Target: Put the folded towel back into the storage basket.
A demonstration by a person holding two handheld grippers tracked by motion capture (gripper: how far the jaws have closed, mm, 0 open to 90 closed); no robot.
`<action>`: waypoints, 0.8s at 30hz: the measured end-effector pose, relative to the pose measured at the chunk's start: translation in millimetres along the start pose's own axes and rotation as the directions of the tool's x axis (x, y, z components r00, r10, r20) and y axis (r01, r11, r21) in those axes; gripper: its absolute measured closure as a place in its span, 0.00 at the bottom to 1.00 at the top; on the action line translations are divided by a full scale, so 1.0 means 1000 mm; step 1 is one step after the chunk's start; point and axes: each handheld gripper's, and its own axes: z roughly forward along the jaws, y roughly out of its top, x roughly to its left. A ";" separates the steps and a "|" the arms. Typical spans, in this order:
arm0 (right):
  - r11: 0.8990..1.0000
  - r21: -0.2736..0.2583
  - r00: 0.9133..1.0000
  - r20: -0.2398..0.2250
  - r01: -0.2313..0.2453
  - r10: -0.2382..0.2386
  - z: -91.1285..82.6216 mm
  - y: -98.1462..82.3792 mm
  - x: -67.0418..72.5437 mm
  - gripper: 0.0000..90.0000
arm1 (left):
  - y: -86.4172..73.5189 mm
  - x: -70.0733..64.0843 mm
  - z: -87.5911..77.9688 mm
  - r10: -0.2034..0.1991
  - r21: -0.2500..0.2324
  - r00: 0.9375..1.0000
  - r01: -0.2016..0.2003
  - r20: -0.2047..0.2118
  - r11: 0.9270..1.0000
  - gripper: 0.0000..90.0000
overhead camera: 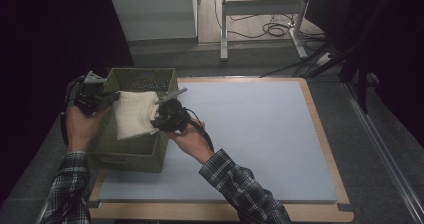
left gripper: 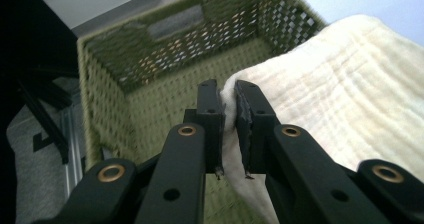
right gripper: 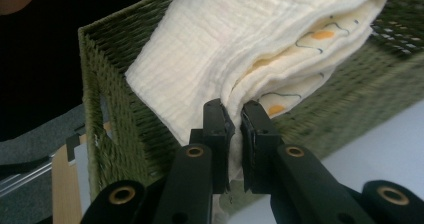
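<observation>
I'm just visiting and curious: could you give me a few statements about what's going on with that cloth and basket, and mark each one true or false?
1. Both grippers are clamped on the cream cloth. True: the left gripper and right gripper each pinch an edge.
2. The basket is red plastic. False: it is green and woven.
3. The cloth is held over the basket. True.
4. The basket stands at the middle of the grey mat. False: it stands at the mat's left edge.
5. The cloth is spread out flat in a single layer. False: it is folded in layers.
</observation>
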 end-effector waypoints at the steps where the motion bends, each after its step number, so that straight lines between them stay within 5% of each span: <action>1: 1.000 0.009 1.000 -0.005 0.002 -0.002 0.008 0.001 0.005 0.92 | -0.003 0.002 0.000 -0.002 0.004 1.000 0.003 -0.003 1.000 0.91; 12: 0.997 0.075 1.000 -0.019 -0.016 0.018 0.044 -0.001 0.021 0.92 | -0.029 0.016 0.012 -0.041 0.032 0.999 0.041 0.002 0.999 0.91; 24: 0.988 0.141 0.998 0.020 -0.055 0.053 0.058 -0.003 0.019 0.91 | -0.030 0.005 0.046 -0.008 0.066 1.000 0.007 0.025 0.998 0.90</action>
